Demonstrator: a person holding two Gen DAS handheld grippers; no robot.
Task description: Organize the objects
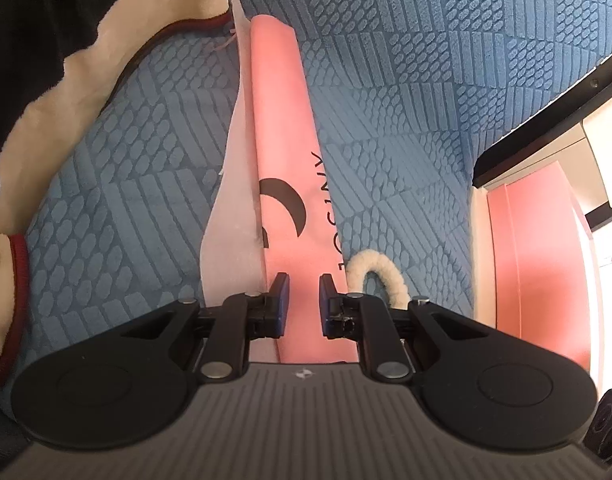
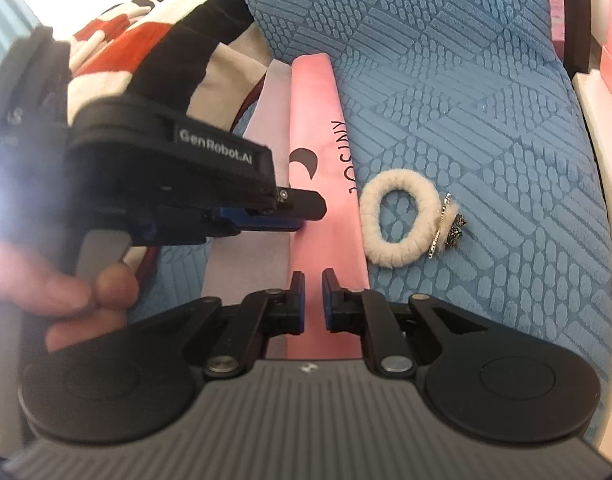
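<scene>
A long pink pouch [image 1: 280, 128] with black lettering and a crescent logo lies on a blue textured bedspread [image 1: 405, 100], a white sheet [image 1: 234, 200] beside it. My left gripper [image 1: 304, 284] hovers over the pouch's near end, jaws slightly apart, holding nothing. In the right wrist view the pouch [image 2: 317, 128] runs away from my right gripper [image 2: 313, 280], whose jaws stand slightly apart over it, empty. The left gripper [image 2: 302, 212] reaches in from the left above the pouch. A cream fuzzy hair tie [image 2: 397, 220] with a sparkly charm lies right of the pouch; its loop shows in the left wrist view [image 1: 375, 276].
A black, cream and red fleece blanket [image 1: 46, 80] is bunched at the left, also in the right wrist view [image 2: 146, 40]. A pink and white box or furniture edge [image 1: 533, 248] borders the bed on the right. The bedspread [image 2: 465, 80] is bare beyond the hair tie.
</scene>
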